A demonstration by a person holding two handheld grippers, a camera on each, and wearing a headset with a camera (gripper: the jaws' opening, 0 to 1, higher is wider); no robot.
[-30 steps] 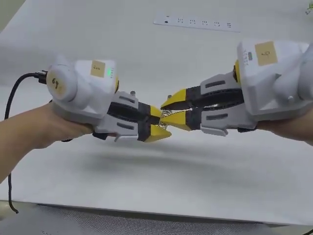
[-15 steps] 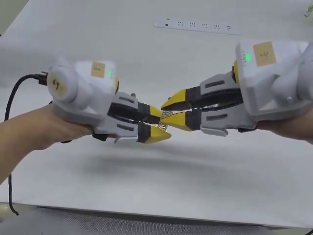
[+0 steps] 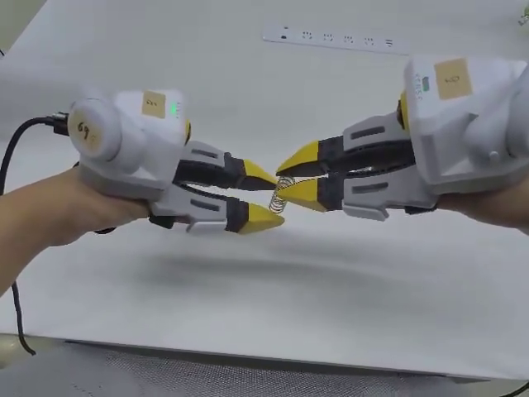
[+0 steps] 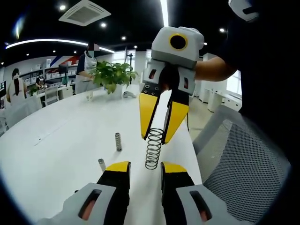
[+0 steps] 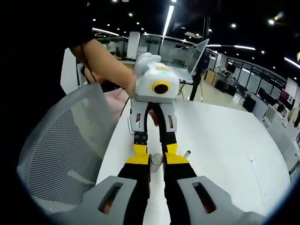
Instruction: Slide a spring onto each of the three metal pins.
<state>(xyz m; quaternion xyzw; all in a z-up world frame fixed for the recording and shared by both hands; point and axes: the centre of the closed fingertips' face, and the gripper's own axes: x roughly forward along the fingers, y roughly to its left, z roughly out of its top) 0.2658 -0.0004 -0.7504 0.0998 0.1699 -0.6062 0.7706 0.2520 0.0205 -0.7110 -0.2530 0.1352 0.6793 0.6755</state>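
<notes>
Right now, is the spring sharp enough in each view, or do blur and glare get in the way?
Head view: the spring is small and slightly soft, under even light, with a faint shadow on the table. Left gripper view: its coils are crisp against the white table, and the fisheye bends the edges. Right gripper view: it is half hidden between the jaws, and the surroundings are dim.

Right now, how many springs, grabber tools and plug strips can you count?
Springs: 2, the held spring and the standing spring on the table.
Grippers: 2, the left gripper and the right gripper.
Power strip: 1.
Total: 5.
</notes>
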